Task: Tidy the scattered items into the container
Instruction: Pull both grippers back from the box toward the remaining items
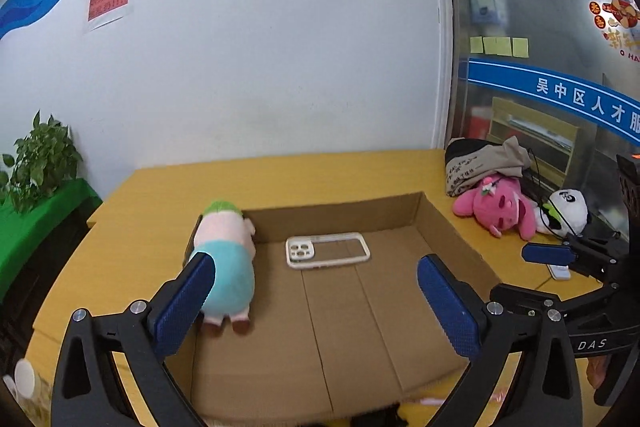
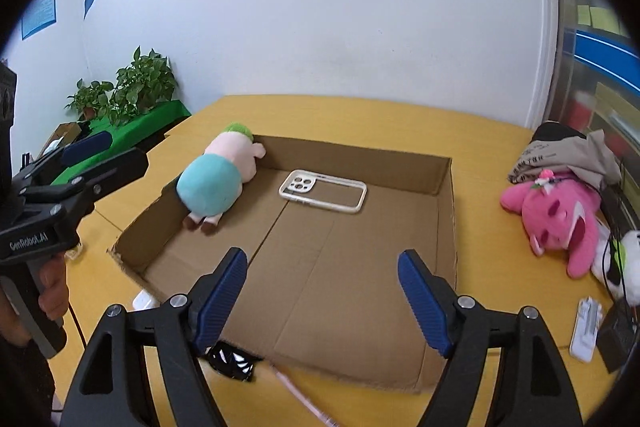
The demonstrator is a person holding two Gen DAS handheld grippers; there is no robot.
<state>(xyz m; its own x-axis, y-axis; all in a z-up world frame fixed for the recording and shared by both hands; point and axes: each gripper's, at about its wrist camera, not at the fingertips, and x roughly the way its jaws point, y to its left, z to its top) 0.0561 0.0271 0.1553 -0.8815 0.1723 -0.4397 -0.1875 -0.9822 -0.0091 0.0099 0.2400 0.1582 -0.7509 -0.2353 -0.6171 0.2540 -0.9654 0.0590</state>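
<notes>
A shallow cardboard box (image 1: 452, 231) (image 2: 446, 211) lies on the yellow table. In it are a plush pig in a teal shirt (image 1: 228, 267) (image 2: 214, 183) against the left wall and a white phone case (image 1: 326, 250) (image 2: 322, 191) near the back. My left gripper (image 1: 316, 303) is open and empty above the box's front, its left pad beside the pig. My right gripper (image 2: 322, 295) is open and empty above the box's front edge. A pink plush (image 1: 496, 209) (image 2: 556, 219), a white panda plush (image 1: 566, 213) (image 2: 624, 263) and a white flat device (image 2: 586, 329) lie on the table right of the box.
A grey cloth bag (image 1: 480, 163) (image 2: 560, 155) sits at the table's back right. A black-and-white item (image 2: 232, 361) and a pink strap (image 2: 304, 399) lie in front of the box. Potted plants (image 2: 128, 87) stand on a green shelf at left. A wall is behind.
</notes>
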